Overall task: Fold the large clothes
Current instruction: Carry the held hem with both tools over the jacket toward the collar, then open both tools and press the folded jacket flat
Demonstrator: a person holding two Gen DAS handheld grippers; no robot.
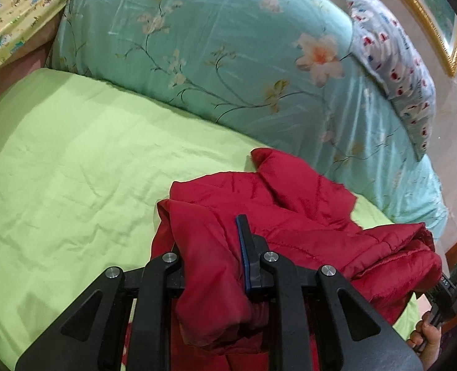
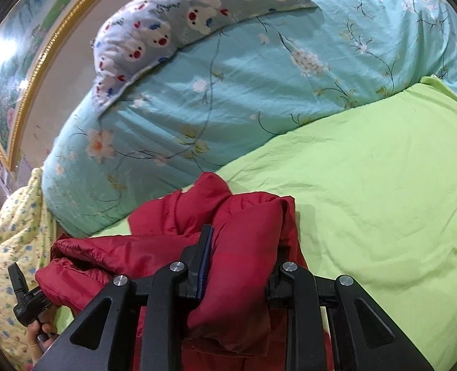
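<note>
A padded red jacket (image 1: 290, 216) lies bunched on the lime green sheet (image 1: 74, 160), stretched between my two grippers. My left gripper (image 1: 211, 238) is shut on a thick fold of it; the fabric covers the left finger, and the blue-padded right finger (image 1: 244, 247) presses into the cloth. In the right wrist view the jacket (image 2: 247, 232) bulges between the fingers of my right gripper (image 2: 244, 247), which is shut on another fold; its right finger is hidden by the cloth. A hand (image 1: 426, 334) holds the other gripper at the lower right edge.
A big teal floral duvet (image 1: 228, 46) is piled along the far side of the bed, with a bear-print pillow (image 2: 182, 21) on top. A yellow patterned cloth (image 2: 15, 232) lies beside the bed. A gold-framed picture (image 2: 27, 61) hangs on the wall.
</note>
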